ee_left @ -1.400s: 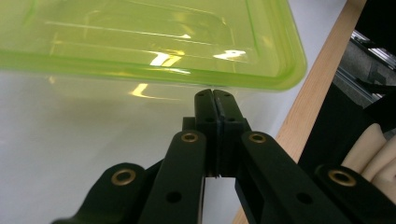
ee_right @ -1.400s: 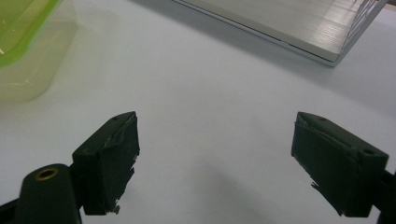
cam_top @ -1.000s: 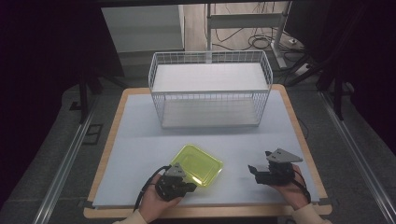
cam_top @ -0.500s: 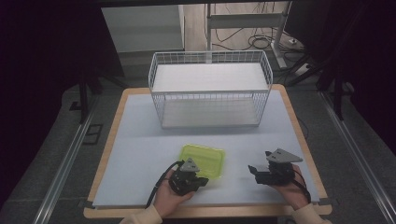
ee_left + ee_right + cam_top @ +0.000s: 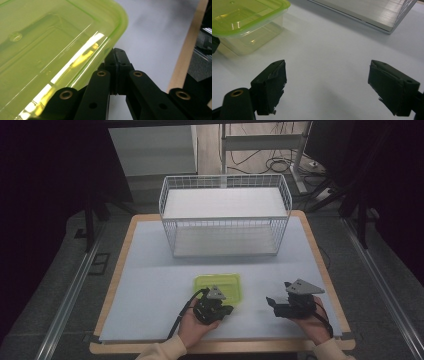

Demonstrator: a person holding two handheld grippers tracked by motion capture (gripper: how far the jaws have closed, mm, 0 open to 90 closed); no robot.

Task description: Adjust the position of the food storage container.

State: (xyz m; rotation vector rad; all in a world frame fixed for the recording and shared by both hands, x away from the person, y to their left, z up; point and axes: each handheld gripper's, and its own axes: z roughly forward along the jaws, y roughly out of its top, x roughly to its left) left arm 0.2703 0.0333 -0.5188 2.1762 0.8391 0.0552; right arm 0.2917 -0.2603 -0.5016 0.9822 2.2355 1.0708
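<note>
Table (image 5: 150, 270): a pale blue-grey sheet on a wooden-edged board that fills the middle of the high view, its wooden rim showing at the left, right and bottom edges.
Wire basket (image 5: 225, 215): a white mesh crate that stands upright on the far half of the table, in the upper centre of the high view, with a white board as its floor; one corner of it (image 5: 387, 17) crosses the upper right of the right gripper view.
Green-lidded container (image 5: 218, 285): a shallow clear plastic box with a translucent lime lid, just below the centre of the high view, well apart from the basket. In the left gripper view its lid (image 5: 50, 50) takes up the upper left and centre; in the right gripper view it sits at the upper left (image 5: 247, 20), flat on the table.
Left gripper (image 5: 213, 307): low in the high view, left of centre, in the person's left hand (image 5: 192, 327), touching the near edge of the container. In the left gripper view (image 5: 116, 53) its jaws are pressed together, and the lid's rim lies at their tips; whether a thin lip of the lid is pinched between them cannot be told.
Right gripper (image 5: 272, 302): lower right of the high view, in the person's right hand (image 5: 312, 322), beside the container but apart from it. In the right gripper view (image 5: 327, 85) its jaws stand wide, with only bare table between them.
</note>
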